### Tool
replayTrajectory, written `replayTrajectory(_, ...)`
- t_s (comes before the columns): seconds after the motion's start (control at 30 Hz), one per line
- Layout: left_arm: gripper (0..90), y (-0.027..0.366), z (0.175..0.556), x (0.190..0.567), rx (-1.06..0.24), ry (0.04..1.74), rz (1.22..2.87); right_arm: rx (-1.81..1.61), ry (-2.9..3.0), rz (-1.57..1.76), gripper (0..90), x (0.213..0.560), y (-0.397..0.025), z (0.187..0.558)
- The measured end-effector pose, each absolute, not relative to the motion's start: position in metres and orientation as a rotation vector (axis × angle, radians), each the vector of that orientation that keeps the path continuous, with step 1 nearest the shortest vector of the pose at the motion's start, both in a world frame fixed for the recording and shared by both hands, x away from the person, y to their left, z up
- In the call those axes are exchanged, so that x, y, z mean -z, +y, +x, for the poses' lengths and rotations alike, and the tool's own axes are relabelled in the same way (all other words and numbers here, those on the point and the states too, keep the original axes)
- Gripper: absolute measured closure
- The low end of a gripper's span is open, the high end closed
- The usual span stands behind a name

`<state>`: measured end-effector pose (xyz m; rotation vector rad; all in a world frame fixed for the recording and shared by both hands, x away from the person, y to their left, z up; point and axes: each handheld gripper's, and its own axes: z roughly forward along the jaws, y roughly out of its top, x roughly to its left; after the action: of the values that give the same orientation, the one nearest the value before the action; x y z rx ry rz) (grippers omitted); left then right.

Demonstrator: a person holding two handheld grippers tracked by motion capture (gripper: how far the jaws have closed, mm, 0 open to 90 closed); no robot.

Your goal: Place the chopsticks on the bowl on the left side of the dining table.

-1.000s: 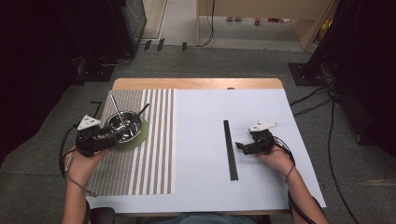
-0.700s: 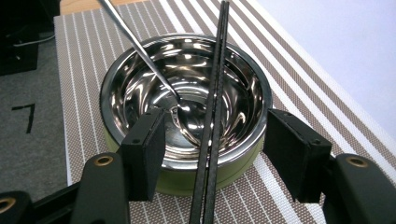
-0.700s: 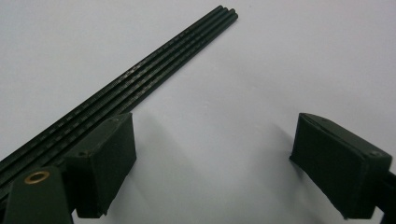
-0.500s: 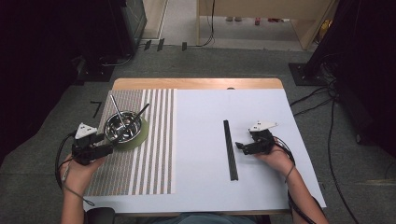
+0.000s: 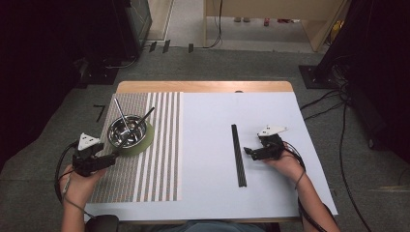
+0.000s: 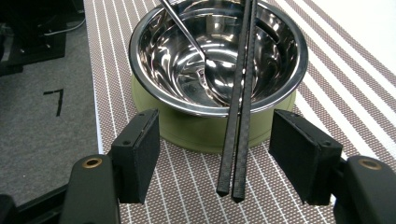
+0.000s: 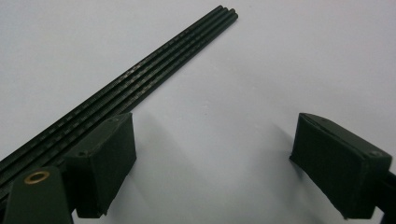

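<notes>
A steel bowl [image 5: 127, 131] stands on a green coaster [image 5: 146, 141] on the striped placemat [image 5: 159, 169]. A metal spoon [image 5: 121, 113] and a pair of black chopsticks [image 5: 143, 116] rest in it. In the left gripper view the chopsticks [image 6: 239, 116] lie across the bowl [image 6: 177, 51], and their near ends lie on the mat between the jaws, touching neither. My left gripper [image 5: 111, 156] [image 6: 215, 158] is open just short of the bowl. My right gripper [image 5: 248, 152] [image 7: 215, 135] is open beside a bundle of black chopsticks [image 5: 238, 154] [image 7: 140, 70].
The white table [image 5: 208, 145] carries the placemat at its left side. Wooden table edge [image 5: 203, 87] runs along the far side. Grey carpet, cables and dark furniture surround the table.
My left gripper has drawn back from the bowl toward the near left corner. The chopsticks stay across the bowl. The right gripper has not moved.
</notes>
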<state>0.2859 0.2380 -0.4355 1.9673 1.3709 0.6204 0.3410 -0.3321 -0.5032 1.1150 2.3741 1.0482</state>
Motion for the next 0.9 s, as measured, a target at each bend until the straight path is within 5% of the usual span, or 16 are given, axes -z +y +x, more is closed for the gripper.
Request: replayTrajectory(0.9,35.6,0.262,0.293,0.443,-0.623,1.427,1.892,-1.049,2.374,1.116,13.3,0.503,-0.332,0.341)
